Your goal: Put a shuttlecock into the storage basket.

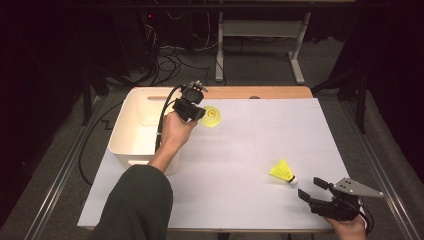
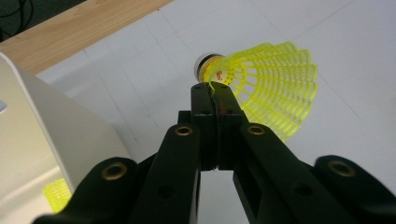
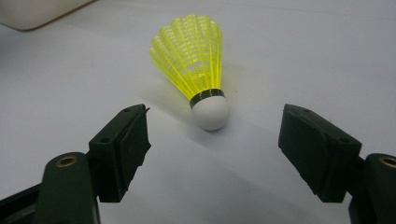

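Left gripper (image 1: 200, 112), raised at the far edge of the white sheet (image 1: 235, 165) just beside the white bin (image 1: 131, 131), has its jaws pressed together on the rim of a yellow shuttlecock's (image 2: 266, 93) skirt; a scrap of yellow mesh (image 2: 56, 193) shows inside the bin. Right gripper (image 1: 314, 189), at the sheet's near right corner, has its jaws wide apart. Between and just ahead of them a second shuttlecock (image 3: 198, 70) lies on the sheet, white cork toward the gripper, untouched.

Two yellow net-patterned shuttlecocks (image 1: 211, 115) (image 1: 283, 171) with white corks, cream bin (image 1: 131, 134), white table (image 1: 240, 170).
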Available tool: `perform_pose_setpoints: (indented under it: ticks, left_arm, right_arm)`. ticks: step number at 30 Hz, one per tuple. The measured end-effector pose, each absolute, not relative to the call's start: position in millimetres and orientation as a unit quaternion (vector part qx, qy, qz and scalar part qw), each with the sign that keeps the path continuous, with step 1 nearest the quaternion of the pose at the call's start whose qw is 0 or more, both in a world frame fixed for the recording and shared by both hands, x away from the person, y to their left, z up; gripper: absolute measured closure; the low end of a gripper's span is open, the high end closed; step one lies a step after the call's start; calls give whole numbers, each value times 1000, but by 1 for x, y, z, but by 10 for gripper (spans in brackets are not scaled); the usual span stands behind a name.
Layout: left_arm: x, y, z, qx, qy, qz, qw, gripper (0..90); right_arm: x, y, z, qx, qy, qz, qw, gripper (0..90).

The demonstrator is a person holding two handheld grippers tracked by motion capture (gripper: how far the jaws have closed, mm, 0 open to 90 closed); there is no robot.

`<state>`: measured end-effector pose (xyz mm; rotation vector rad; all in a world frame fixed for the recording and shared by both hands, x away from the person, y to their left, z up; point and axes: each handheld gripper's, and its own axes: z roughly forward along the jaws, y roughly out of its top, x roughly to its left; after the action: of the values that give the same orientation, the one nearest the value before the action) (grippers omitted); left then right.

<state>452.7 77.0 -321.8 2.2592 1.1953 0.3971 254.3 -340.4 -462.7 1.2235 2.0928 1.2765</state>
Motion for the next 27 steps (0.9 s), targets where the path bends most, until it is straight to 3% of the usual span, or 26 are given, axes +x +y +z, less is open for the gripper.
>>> perform_pose_setpoints:
  ticks: [27]
  left_arm:
    - [449, 94, -307, 833, 450, 153, 283, 896]
  right_arm:
    - [254, -340, -463, 436, 749, 458, 199, 248]
